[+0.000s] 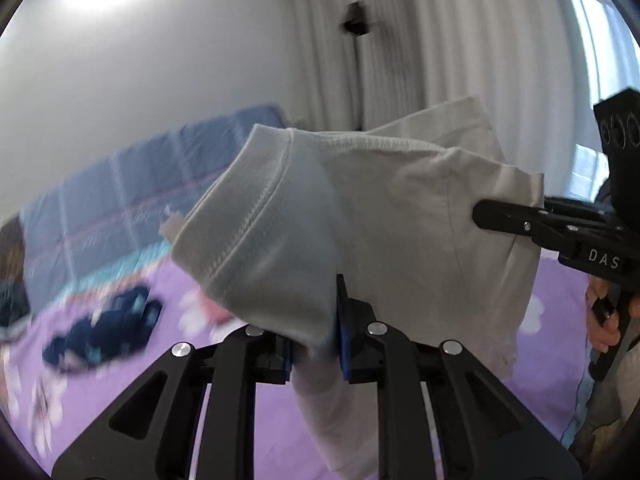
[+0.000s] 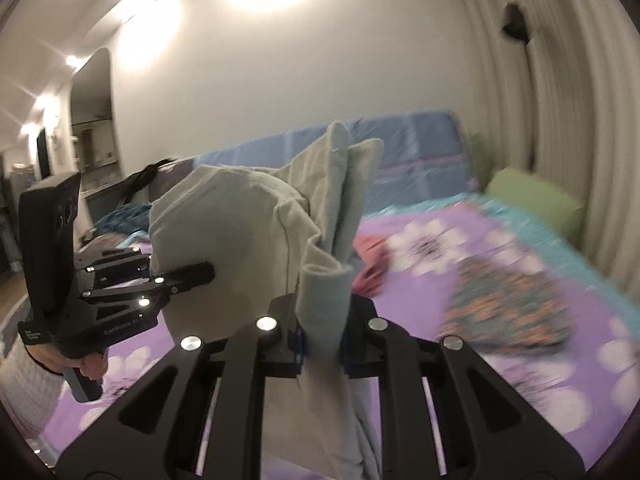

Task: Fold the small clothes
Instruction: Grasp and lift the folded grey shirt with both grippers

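Left tongs [image 1: 314, 344] clamping a bunched edge of the grey garment [image 1: 400, 220], blue pads pressing the cloth from both sides, jaws nearly closed. Right tongs [image 2: 322, 340] pinching another gathered edge of the same garment [image 2: 224, 232] in the same way, cloth rising between the jaws and hanging below them.

Garment stretching in the air between the two tongs, above the bed [image 1: 280, 420], a stitched hem curling over just ahead of the left tongs. From the left wrist view, right tongs [image 1: 480, 216] reaching in from the right and biting the far side of the cloth, a hand [image 1: 604, 320] gripping the handle. From the right wrist view, left tongs [image 2: 208, 272] entering from the left, gripped by a hand [image 2: 90, 368] in a pale sleeve.

Lying beyond the tongs on the purple flowered bed [image 2: 500, 232]: a dark blue garment [image 1: 104, 332] to the left of the left tongs, a pink item [image 2: 372, 264] just past the right tongs, a patterned cloth [image 2: 508, 308] to their right. Further off, resting at the head of the bed, a blue checked cover [image 1: 120, 184] and a green pillow [image 2: 532, 200]. Pale curtains [image 1: 440, 40] hanging behind.
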{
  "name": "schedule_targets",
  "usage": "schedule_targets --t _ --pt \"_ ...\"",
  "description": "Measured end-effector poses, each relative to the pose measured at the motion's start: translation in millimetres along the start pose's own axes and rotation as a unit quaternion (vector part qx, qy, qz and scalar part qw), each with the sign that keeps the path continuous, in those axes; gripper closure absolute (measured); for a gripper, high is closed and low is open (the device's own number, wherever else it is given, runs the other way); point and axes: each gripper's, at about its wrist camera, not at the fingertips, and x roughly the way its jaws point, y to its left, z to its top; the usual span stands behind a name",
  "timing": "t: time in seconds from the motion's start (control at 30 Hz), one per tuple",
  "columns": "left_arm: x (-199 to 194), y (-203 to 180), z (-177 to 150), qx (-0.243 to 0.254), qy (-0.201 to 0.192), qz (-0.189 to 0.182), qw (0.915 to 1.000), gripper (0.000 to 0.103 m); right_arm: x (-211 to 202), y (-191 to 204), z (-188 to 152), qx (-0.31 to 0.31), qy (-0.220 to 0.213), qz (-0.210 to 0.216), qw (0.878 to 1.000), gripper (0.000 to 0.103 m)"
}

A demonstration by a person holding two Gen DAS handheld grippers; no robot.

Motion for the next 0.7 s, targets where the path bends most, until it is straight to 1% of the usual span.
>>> schedule_targets --t 0.03,0.13,0.2,0.27,0.33,0.37,0.5,0.7 --pt "7 -11 15 0.007 -0.007 -0.007 0.9999 0.086 -11 -13 10 -0.002 -0.009 -0.021 1.0 0.09" --pt "27 -35 48 0.008 -0.016 -0.029 0.9994 0.086 -30 -40 29 0.003 -0.021 -0.054 0.998 0.09" --pt "40 -51 69 0.008 -0.023 -0.047 0.9986 0.086 -41 -61 41 -0.002 -0.027 -0.086 0.996 0.09" --pt "53 -63 85 0.005 -0.023 -0.06 0.9979 0.086 -43 -81 51 -0.006 -0.025 -0.114 0.993 0.09" --pt "70 -74 101 -0.001 -0.017 -0.077 0.9969 0.086 -44 -101 59 0.002 -0.019 -0.131 0.991 0.09" --pt "81 -79 109 0.0 -0.012 -0.085 0.9963 0.086 -42 -114 63 0.009 -0.015 -0.141 0.99 0.09" --pt "108 -96 123 0.01 -0.008 -0.101 0.9948 0.087 -26 -152 77 0.031 -0.012 -0.166 0.986 0.09" --pt "155 -104 141 0.032 0.0 -0.09 0.9954 0.087 11 -193 92 0.054 -0.012 -0.189 0.98 0.09"
